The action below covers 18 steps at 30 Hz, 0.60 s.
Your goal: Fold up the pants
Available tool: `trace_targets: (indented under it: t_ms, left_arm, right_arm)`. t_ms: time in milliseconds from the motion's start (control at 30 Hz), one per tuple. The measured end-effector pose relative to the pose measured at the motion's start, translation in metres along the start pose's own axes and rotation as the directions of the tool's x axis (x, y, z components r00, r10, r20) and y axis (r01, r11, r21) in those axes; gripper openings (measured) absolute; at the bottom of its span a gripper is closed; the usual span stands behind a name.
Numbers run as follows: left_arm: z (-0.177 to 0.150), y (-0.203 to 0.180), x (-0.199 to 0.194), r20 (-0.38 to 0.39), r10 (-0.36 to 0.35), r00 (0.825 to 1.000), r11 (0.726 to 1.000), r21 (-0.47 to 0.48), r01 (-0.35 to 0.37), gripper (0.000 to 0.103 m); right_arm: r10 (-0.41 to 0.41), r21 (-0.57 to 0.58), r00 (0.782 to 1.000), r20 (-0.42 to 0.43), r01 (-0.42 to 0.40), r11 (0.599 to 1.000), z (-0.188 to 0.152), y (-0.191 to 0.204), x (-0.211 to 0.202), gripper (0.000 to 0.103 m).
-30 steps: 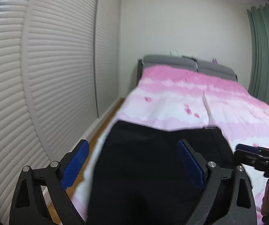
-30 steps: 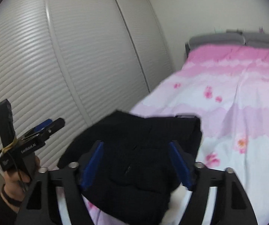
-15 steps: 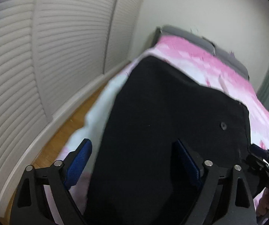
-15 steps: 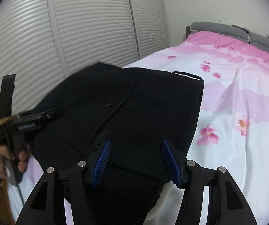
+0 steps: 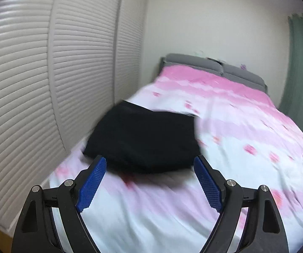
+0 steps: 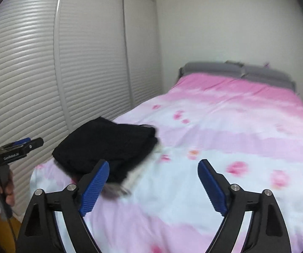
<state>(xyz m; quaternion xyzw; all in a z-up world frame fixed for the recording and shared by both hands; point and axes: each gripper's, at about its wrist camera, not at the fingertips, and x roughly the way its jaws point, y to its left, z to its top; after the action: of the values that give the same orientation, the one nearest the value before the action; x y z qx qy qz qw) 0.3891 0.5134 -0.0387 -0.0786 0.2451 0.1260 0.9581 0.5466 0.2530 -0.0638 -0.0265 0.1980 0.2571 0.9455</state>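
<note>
**Fold Pants: Release and Check of the Folded Bundle**

The black pants lie as a compact folded bundle on the pink-and-white floral duvet, near the bed's left edge on the side of the louvred wardrobe doors. The grey headboard is well apart from the bundle, at the far end of the bed.

The left gripper is spread wide with nothing between its blue pads; the bundle sits just beyond the fingertips, apart from them. The right gripper is likewise spread wide and empty. In the right wrist view the pants lie ahead and to the left of this gripper, and its left pad overlaps the bundle's near edge in the picture; contact cannot be confirmed. A pale strip shows at the near right corner of the bundle; motion blur prevents identification.

Judgement: the folding appears complete or nearly so, and the step in hand is a clean release.

Recommended practice:
1. Keep both sets of fingers fully apart while clearing the fabric, so no pad drags a layer open.
2. Move each gripper up and away, not sideways across the bundle.
3. Inspect the near right corner; if a layer protrudes, tuck it in with one gripper.
4. Confirm that the bundle rests fully on the duvet, as it lies close to the bed edge.
</note>
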Motion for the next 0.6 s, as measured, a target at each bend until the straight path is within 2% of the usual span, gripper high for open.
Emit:
trace_targets:
  t_ms: [33,133,167,233,333,467,600]
  left_arm:
    - [-0.009,-0.019,-0.021,-0.001,-0.019,1.0,1.0,0.007,0.019,0.087]
    - [-0.04,-0.087,-0.085,-0.01,-0.056,0.998,0.998,0.019,0.056,0.096]
    - [-0.047,-0.099,-0.1,-0.013,-0.071,0.997,0.997,0.017,0.071,0.097]
    - [-0.066,-0.145,-0.136,-0.017,-0.114,0.993,0.993,0.036,0.114,0.097]
    - [-0.087,-0.205,-0.178,-0.005,-0.148,0.989,0.986,0.076,0.148,0.097]
    - [-0.117,-0.273,-0.22,-0.039,-0.223,0.974,0.97,0.09,0.226,0.098]
    - [-0.146,-0.32,-0.252,-0.053,-0.238,0.97,0.961,0.133,0.244,0.098]
  right_arm:
    - [-0.028,-0.008,0.999,0.022,0.028,1.0,-0.006,-0.011,-0.04,0.095]
    - [-0.104,-0.013,0.992,0.068,0.105,0.994,-0.016,-0.036,-0.128,0.101]
    - [-0.13,-0.014,0.988,0.079,0.131,0.991,-0.023,-0.045,-0.161,0.101]
    - [-0.195,-0.021,0.978,0.079,0.197,0.98,-0.035,-0.061,-0.216,0.101]
    - [-0.288,0.02,0.955,0.066,0.288,0.958,-0.059,-0.096,-0.298,0.101]
    - [-0.374,0.092,0.927,0.017,0.371,0.924,-0.087,-0.137,-0.378,0.101]
    - [-0.419,0.177,0.907,-0.041,0.419,0.891,-0.111,-0.17,-0.437,0.101]
